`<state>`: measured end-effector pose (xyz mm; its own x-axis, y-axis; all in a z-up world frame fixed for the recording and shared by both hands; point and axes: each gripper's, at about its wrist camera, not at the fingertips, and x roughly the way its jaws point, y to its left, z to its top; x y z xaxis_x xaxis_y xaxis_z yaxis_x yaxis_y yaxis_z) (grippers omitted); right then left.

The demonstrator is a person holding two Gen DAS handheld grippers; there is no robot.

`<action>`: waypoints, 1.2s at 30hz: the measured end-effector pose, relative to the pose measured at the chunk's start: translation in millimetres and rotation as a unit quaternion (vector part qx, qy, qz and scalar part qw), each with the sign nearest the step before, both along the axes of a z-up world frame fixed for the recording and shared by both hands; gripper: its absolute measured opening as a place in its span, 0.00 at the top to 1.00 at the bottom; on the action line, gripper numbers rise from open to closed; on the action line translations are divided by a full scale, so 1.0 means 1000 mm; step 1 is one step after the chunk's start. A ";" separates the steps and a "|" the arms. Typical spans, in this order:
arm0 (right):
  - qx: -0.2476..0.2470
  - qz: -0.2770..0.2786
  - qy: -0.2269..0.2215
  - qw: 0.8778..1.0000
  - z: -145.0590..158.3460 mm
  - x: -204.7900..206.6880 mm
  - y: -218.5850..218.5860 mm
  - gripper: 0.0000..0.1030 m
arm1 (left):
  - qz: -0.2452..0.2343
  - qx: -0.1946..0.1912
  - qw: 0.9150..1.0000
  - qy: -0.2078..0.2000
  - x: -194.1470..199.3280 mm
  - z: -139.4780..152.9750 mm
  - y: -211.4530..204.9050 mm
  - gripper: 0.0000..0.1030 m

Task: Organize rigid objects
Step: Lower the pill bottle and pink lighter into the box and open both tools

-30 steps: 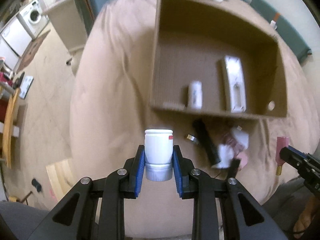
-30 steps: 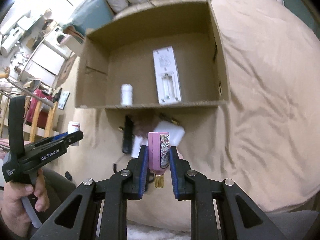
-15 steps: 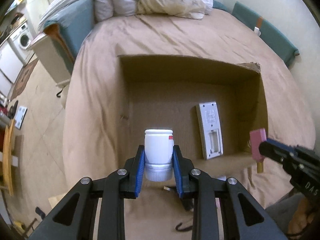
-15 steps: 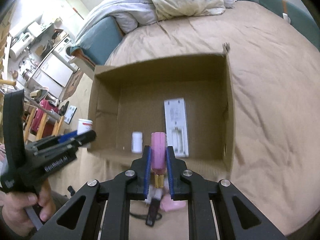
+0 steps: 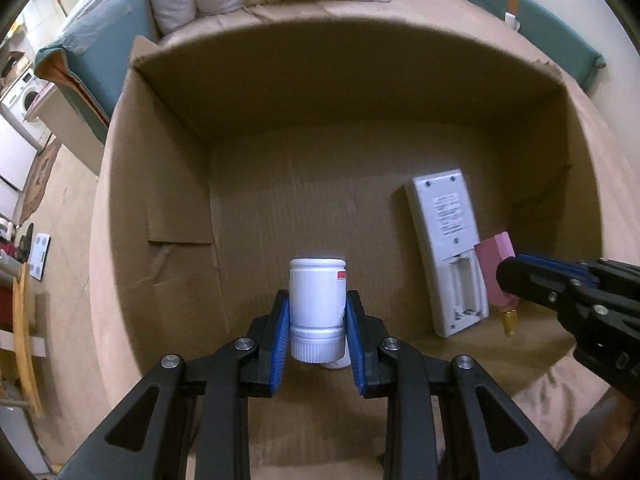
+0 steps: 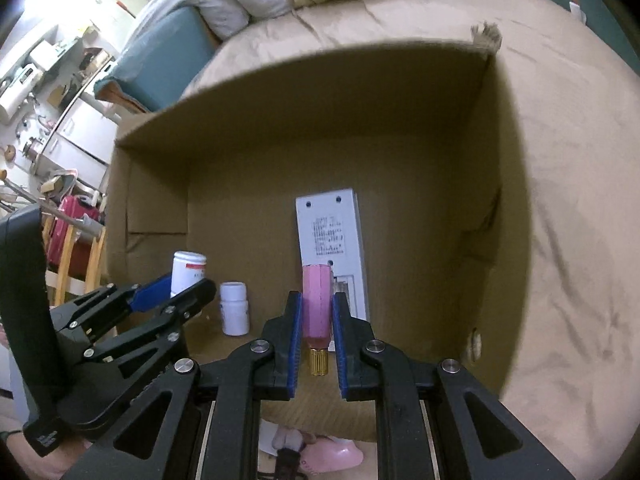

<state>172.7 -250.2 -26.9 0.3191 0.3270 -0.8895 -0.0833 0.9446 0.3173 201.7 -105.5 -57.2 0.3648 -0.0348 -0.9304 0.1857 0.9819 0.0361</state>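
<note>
Left tool clamped on white bottle, right tool on pink bottle, both above cardboard box.

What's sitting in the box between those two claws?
A small white bottle stands on the box floor between the left claw and right claw, in the right wrist view.

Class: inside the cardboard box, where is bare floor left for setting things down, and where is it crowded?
Free: the box floor from the left wall to the remote, toward the back. Crowded: the near edge, around the small white bottle and the remote.
</note>
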 end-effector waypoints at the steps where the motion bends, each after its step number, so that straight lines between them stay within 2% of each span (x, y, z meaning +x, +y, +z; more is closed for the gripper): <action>1: -0.003 0.002 0.000 1.000 -0.002 0.001 0.002 0.85 | -0.001 0.001 1.000 0.002 0.001 -0.003 0.000 0.77; 14: -0.016 -0.003 0.019 1.000 -0.021 0.011 0.009 0.85 | 0.001 0.007 1.000 0.012 0.003 -0.011 -0.003 0.77; 19: 0.008 -0.009 -0.021 1.000 -0.005 0.010 0.006 0.82 | -0.008 -0.003 1.000 0.009 0.005 -0.008 -0.001 0.76; 20: 0.012 -0.010 -0.028 0.999 -0.002 0.010 0.006 0.79 | -0.008 -0.007 1.000 0.008 0.004 -0.006 0.000 0.73; 21: 0.014 -0.012 -0.034 0.999 0.001 0.009 0.005 0.76 | -0.007 -0.010 1.000 0.007 0.004 -0.004 0.001 0.64; 22: 0.015 -0.014 -0.037 0.999 0.002 0.008 0.005 0.69 | -0.005 -0.011 1.000 0.005 0.004 -0.003 0.002 0.59; 23: 0.020 -0.017 -0.040 0.999 0.004 0.008 0.003 0.58 | -0.003 -0.014 1.000 0.000 0.003 0.000 0.003 0.51; 25: 0.030 -0.031 -0.048 0.998 0.007 0.007 -0.001 0.38 | -0.002 -0.018 1.000 -0.008 0.003 0.005 0.005 0.49; 27: 0.034 -0.042 -0.060 0.997 0.013 0.007 -0.005 0.35 | 0.000 -0.013 1.000 -0.012 0.002 0.009 0.006 0.41; 28: 0.033 -0.044 -0.064 0.996 0.015 0.008 -0.006 0.25 | 0.001 -0.014 1.000 -0.014 0.002 0.011 0.007 0.40; 29: 0.029 -0.049 -0.071 0.996 0.018 0.008 -0.007 0.10 | 0.006 -0.017 1.000 -0.018 0.001 0.012 0.009 0.38; 30: 0.023 -0.055 -0.080 0.995 0.021 0.007 -0.009 0.01 | 0.008 -0.020 1.000 -0.020 0.001 0.014 0.010 0.37; 32: 0.016 -0.062 -0.098 0.993 0.028 0.006 -0.011 0.00 | 0.010 -0.027 0.999 -0.023 0.000 0.016 0.012 0.36; 36: 0.009 -0.070 -0.099 0.993 0.028 0.005 -0.015 0.00 | 0.016 -0.026 0.999 -0.021 -0.001 0.017 0.018 0.35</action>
